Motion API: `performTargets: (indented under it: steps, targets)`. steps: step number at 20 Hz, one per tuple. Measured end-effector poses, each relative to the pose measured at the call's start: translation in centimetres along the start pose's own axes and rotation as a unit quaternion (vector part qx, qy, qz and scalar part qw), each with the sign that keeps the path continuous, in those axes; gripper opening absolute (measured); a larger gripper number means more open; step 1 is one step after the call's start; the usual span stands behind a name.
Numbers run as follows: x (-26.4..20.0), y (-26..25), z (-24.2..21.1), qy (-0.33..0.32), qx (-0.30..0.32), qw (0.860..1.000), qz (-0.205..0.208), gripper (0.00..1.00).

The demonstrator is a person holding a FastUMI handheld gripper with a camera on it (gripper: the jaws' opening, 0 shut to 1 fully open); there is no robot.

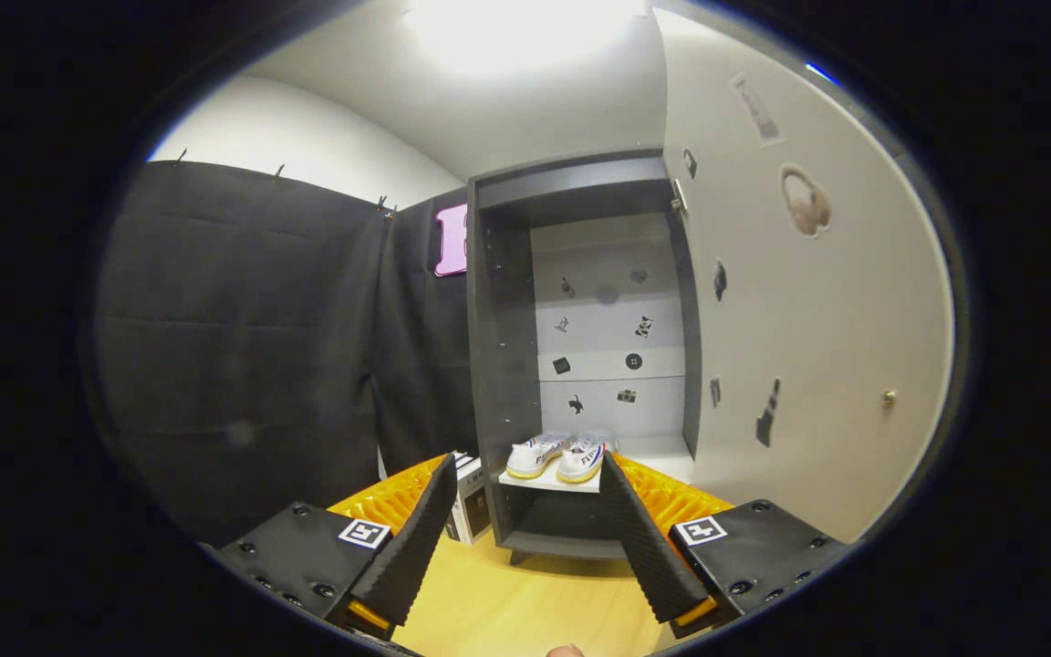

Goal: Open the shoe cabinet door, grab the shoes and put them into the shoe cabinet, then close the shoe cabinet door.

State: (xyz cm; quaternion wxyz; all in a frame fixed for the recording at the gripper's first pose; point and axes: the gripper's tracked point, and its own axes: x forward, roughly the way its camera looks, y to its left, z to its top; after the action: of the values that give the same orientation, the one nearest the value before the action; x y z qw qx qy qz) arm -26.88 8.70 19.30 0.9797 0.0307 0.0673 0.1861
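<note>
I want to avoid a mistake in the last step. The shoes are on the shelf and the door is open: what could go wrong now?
1. The shoes sit at the front edge of the shelf; their toes may overhang, so the closing door might catch them.
2. The tongs are open and empty, apart from the door; its small knob is easy to miss or slip off.
3. The white box stands beside the cabinet; a wide swing could hit it.

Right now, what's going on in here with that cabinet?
A person is holding a gripper facing the shoe cabinet. Its door is swung open, and a pair of white shoes sits on the shelf inside. The jaws are open and hold nothing, short of the cabinet. The door is not yet closed.
</note>
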Motion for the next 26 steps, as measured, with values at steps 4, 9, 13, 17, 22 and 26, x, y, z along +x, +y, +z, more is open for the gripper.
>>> performTargets:
  steps: [4, 9, 13, 17, 22, 26]
  targets:
    - [-4.8, -1.5, 1.4, -0.002, 0.006, 1.000, 0.022, 0.97]
    - [-9.3, -6.0, 2.6, -0.010, 0.012, 0.999, 0.031, 0.97]
    - [-12.4, -9.7, 2.9, -0.009, 0.021, 0.999, 0.044, 0.97]
    - [-13.7, -13.7, 2.6, -0.012, 0.039, 0.998, 0.053, 0.97]
    - [-11.8, -18.0, 1.9, -0.004, 0.061, 0.997, 0.055, 0.97]
    - [-9.4, -19.0, 0.8, 0.018, 0.065, 0.994, 0.083, 0.97]
